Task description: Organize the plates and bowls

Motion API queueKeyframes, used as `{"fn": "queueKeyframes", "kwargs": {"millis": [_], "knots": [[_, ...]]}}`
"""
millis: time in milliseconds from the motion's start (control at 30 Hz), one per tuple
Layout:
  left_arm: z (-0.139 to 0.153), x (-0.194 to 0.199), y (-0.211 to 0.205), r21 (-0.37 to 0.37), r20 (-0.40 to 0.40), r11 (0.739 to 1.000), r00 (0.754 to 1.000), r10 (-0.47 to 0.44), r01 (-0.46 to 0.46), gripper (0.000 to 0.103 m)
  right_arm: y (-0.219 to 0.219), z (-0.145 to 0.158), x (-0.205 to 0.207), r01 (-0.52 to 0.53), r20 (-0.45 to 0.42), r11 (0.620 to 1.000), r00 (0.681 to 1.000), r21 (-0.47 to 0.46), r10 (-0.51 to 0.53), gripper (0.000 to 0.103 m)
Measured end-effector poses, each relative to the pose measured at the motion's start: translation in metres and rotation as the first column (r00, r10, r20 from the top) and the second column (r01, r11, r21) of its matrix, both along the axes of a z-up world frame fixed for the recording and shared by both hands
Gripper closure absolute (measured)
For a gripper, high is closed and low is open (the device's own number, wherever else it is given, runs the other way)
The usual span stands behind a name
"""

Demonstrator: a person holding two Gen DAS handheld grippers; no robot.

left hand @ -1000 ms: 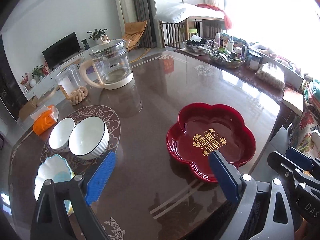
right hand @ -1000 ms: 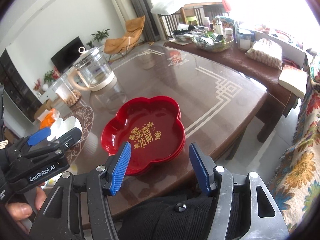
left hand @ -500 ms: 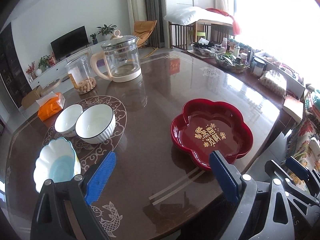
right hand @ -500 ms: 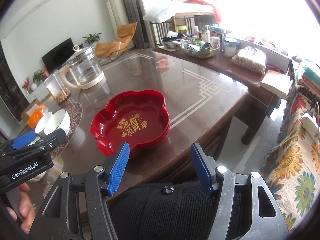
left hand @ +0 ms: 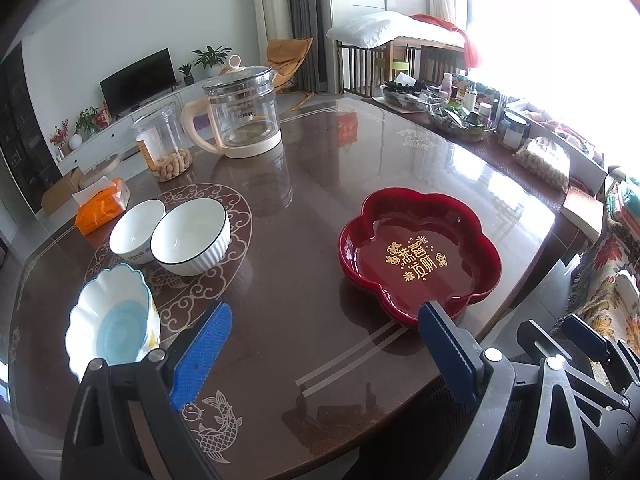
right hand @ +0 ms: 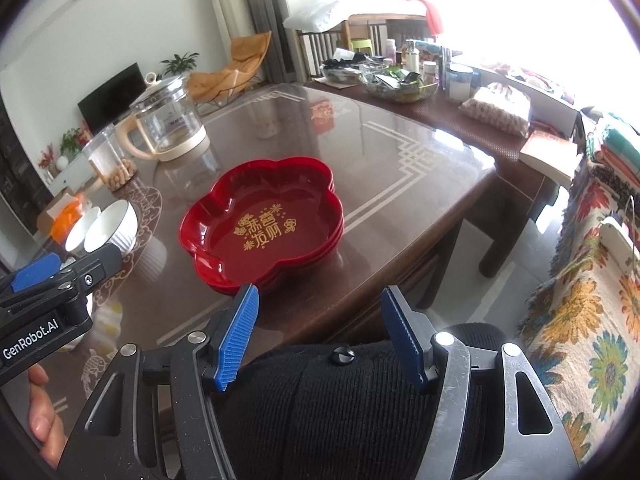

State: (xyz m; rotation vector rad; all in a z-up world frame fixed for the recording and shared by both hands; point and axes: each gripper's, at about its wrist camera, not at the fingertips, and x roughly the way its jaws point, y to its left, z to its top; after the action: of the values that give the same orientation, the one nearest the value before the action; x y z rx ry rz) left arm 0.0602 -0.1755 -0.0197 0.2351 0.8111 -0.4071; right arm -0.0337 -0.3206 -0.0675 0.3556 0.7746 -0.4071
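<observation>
A stack of red flower-shaped plates (left hand: 420, 256) (right hand: 262, 226) with gold lettering rests near the table's front right edge. Two white bowls, a ribbed one (left hand: 191, 236) (right hand: 112, 226) and a smaller one (left hand: 136, 230), stand side by side at the left, with a scalloped white-and-blue bowl (left hand: 112, 322) nearer me. My left gripper (left hand: 324, 350) hangs open over the front of the table, nothing between its blue pads. My right gripper (right hand: 320, 334) is open too, held off the table edge in front of the red plates, above a black knit sleeve.
A glass kettle (left hand: 240, 114) and a clear jar of peanuts (left hand: 162, 148) stand at the back left, an orange tissue pack (left hand: 104, 206) beside them. A side table (right hand: 460, 120) with baskets, jars and a book lies beyond. A floral sofa (right hand: 580, 280) is at the right.
Both grippers have drawn back from the table a little, so the bowls and red plates sit farther off in each view. Both stay open and hold nothing.
</observation>
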Motion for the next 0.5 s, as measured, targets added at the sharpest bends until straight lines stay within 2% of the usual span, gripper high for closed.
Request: {"fn": "queueKeyframes", "kwargs": {"millis": [500], "knots": [[-0.0014, -0.0094, 0.0003, -0.028, -0.009, 0.999, 1.0, -0.019, 0.018, 0.009, 0.0034, 0.0041, -0.0042, 0.024, 0.006, 0.999, 1.0, -0.048, -0.024, 0.035]]}}
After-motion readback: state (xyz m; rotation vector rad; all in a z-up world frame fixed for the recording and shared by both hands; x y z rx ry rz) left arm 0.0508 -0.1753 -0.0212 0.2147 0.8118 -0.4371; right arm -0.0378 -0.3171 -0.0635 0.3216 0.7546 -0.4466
